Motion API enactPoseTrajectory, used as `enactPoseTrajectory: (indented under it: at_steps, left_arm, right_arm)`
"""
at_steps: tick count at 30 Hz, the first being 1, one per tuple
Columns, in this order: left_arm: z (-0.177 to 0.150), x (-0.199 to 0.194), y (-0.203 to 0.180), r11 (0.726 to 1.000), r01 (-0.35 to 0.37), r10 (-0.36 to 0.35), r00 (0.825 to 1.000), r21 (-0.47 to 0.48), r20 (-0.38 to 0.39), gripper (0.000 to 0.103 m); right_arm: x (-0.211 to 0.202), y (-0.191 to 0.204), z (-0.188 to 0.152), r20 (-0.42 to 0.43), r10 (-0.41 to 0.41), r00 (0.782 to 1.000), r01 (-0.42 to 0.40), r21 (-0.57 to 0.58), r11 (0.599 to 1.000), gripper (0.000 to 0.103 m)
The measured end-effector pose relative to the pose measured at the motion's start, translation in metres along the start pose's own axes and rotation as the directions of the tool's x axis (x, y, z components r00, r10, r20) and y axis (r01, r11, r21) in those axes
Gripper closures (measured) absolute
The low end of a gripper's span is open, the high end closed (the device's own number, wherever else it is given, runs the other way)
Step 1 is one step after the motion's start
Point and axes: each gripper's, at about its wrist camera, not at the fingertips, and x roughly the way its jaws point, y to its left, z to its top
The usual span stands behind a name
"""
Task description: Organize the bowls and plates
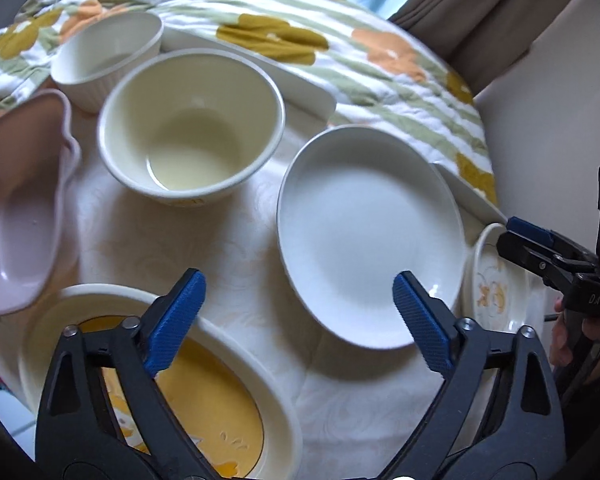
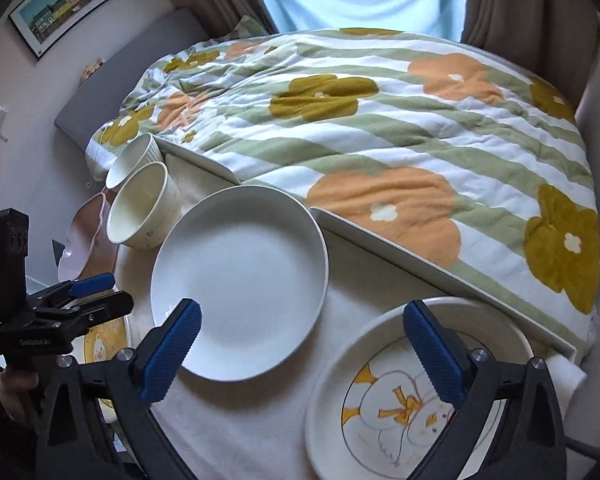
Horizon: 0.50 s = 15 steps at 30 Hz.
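Observation:
A plain white plate (image 1: 370, 236) (image 2: 240, 280) lies mid-table. A cream bowl (image 1: 192, 124) (image 2: 144, 206) stands behind it, with a ribbed white bowl (image 1: 108, 56) (image 2: 134, 156) further back and a wavy pink bowl (image 1: 20, 208) (image 2: 86, 236) at the left. My left gripper (image 1: 300, 320) is open and empty above a yellow-centred plate (image 1: 160, 380) (image 2: 100, 344). My right gripper (image 2: 300, 348) is open and empty, over a duck-patterned plate (image 2: 412, 392) (image 1: 500, 280). It also shows in the left wrist view (image 1: 540, 248).
The dishes sit on a white table with a raised rim (image 2: 440, 264). A bed with a flowered quilt (image 2: 380, 120) lies right behind it. Brown curtains (image 2: 520, 4) and a wall picture (image 2: 68, 4) are at the back.

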Motion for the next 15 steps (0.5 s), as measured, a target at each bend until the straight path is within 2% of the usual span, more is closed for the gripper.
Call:
enactPoseTrajectory:
  at_steps: [1,2,4,6,8,10,12,14,15]
  left_arm:
    - [0.0,0.008,0.0,1.0,-0.005,0.004,1.0,-0.009,-0.013,0.019]
    - [-0.001,0.015,0.0,1.0,-0.014,0.014,1.0,-0.018,-0.025,0.023]
    - [-0.002,0.025,0.001,0.999,-0.024,0.023,0.999,-0.033,-0.037,0.026]
    - [-0.002,0.029,-0.001,0.998,-0.051,0.05,0.998,-0.031,-0.033,0.03]
    - [-0.001,0.033,-0.003,0.998,-0.056,0.055,0.998,-0.026,-0.036,0.031]
    - [0.001,0.036,-0.004,0.998,-0.058,0.056,0.997,-0.03,-0.045,0.037]
    - [0.002,0.039,-0.004,0.997,-0.065,0.063,0.996,-0.033,-0.056,0.048]
    - [0.003,0.04,-0.002,0.997,-0.071,0.069,0.996,-0.037,-0.055,0.052]
    - [0.003,0.04,-0.002,0.997,-0.073,0.071,0.996,-0.037,-0.05,0.061]
  right_arm:
    - [0.01,-0.001,0.001,-0.022,0.015,1.0,-0.016,-0.018,1.0,0.021]
    - [0.017,-0.003,0.003,-0.038,0.026,0.999,-0.027,-0.029,0.999,0.024]
    - [0.029,-0.008,0.002,-0.063,0.042,0.997,-0.044,-0.041,0.998,0.038]
    - [0.037,-0.012,0.002,-0.076,0.057,0.995,-0.061,-0.048,0.997,0.045]
    - [0.043,-0.014,0.004,-0.087,0.07,0.994,-0.075,-0.059,0.995,0.046]
    - [0.046,-0.015,0.005,-0.09,0.069,0.994,-0.076,-0.075,0.994,0.049]
    - [0.048,-0.015,0.007,-0.093,0.069,0.993,-0.077,-0.091,0.993,0.056]
    - [0.05,-0.015,0.008,-0.095,0.071,0.993,-0.081,-0.104,0.991,0.065]
    - [0.051,-0.015,0.009,-0.097,0.073,0.993,-0.084,-0.11,0.99,0.07]
